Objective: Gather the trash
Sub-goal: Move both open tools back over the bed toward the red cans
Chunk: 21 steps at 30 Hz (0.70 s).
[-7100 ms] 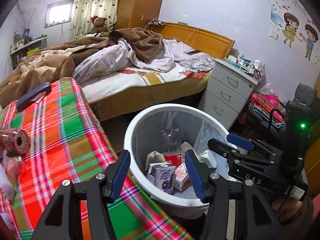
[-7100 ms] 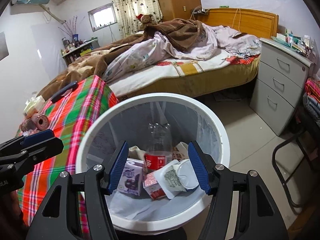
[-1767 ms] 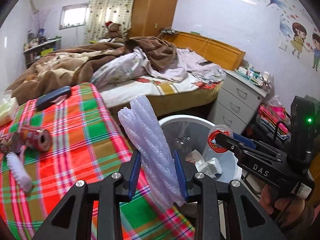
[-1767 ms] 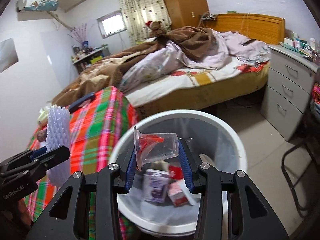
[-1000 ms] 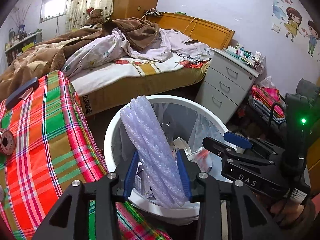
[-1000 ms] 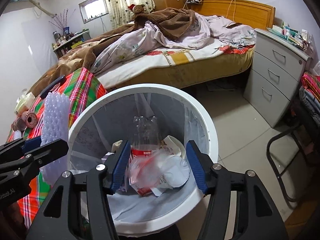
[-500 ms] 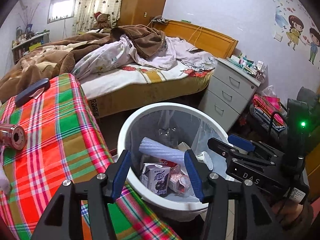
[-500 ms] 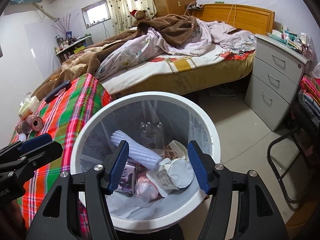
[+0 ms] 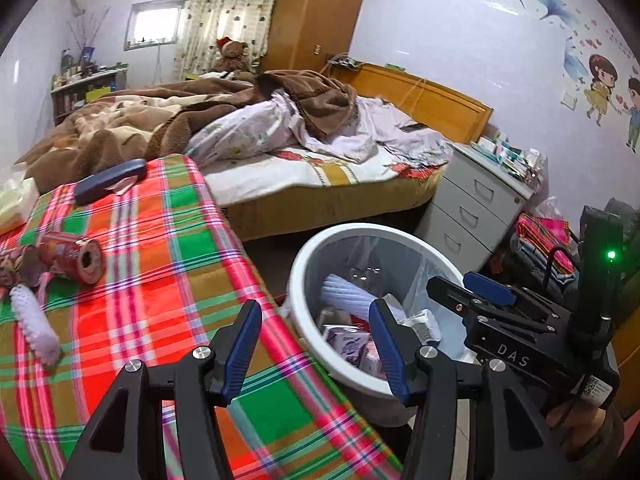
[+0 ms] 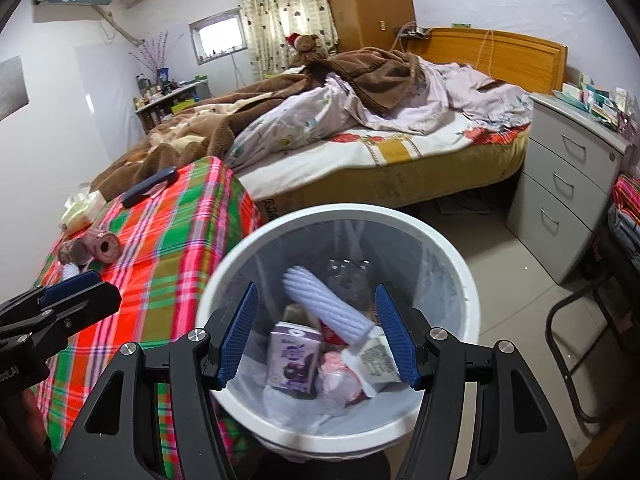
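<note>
Both claws are empty, which puts this moment between a drop and the next pickup. The left claw (image 9: pixel 316 340) has its jaws apart with nothing between them; they have just been opening, and the ribbed foam roll (image 10: pixel 326 304) now lies in the bin, leaning across the other rubbish. The right claw (image 10: pixel 316 336) also stands wide with nothing gripped, hanging right over the white bin (image 10: pixel 466 280), whose contents sit below and beyond its tips: a purple drink carton (image 10: pixel 292 358), a crumpled white packet (image 10: pixel 380 358), and what looks like a clear bottle toward the back. From the left claw the bin (image 9: pixel 298 280) lies ahead and to the right, while the checked tablecloth (image 9: pixel 168 264) stretches ahead and to the left. More trash waits there, well away from the tips: a red can (image 9: pixel 74 255) on its side with its open end facing the camera, a second foam roll (image 9: pixel 34 322) nearer the left edge, and a crumpled wrapper beside the can, partly cut off. A dark flat case (image 9: pixel 108 178) and a tissue pack (image 9: pixel 16 202) lie farther back; whether they count as trash I cannot tell. My reading is that the next move calls for swinging the left claw left over the cloth, lowering it with the jaws spread around the can or the foam roll, and closing. The can may roll away when nudged.
</note>
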Tool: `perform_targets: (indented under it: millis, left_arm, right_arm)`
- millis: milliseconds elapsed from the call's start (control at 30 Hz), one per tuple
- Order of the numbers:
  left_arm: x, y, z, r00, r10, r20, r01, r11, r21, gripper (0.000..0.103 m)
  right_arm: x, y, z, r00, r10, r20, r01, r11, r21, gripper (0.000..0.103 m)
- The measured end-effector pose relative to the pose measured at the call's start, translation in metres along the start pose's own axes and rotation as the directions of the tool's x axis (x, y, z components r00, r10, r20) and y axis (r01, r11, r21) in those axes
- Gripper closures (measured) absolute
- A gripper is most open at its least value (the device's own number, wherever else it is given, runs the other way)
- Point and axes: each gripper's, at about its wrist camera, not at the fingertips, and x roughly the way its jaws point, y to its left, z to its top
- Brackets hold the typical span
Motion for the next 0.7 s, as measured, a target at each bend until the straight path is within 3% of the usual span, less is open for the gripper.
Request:
perform_targets:
  millis: [367, 700]
  left_arm:
    - [-0.038, 0.045, -0.008, 0.995, 0.081, 0.053, -0.077, 0.994, -0.079, 0.047]
    - [-0.071, 0.115, -0.019, 0.974, 0.213, 0.072, -0.196, 0.961, -0.196, 0.047]
  right_arm:
    - [0.000, 0.038, 0.003, 0.997, 0.078, 0.029, -0.076, 0.995, -0.061, 0.040]
    - [0.009, 0.088, 0.012, 0.986, 0.166, 0.031, -0.159, 0.975, -0.156, 0.040]
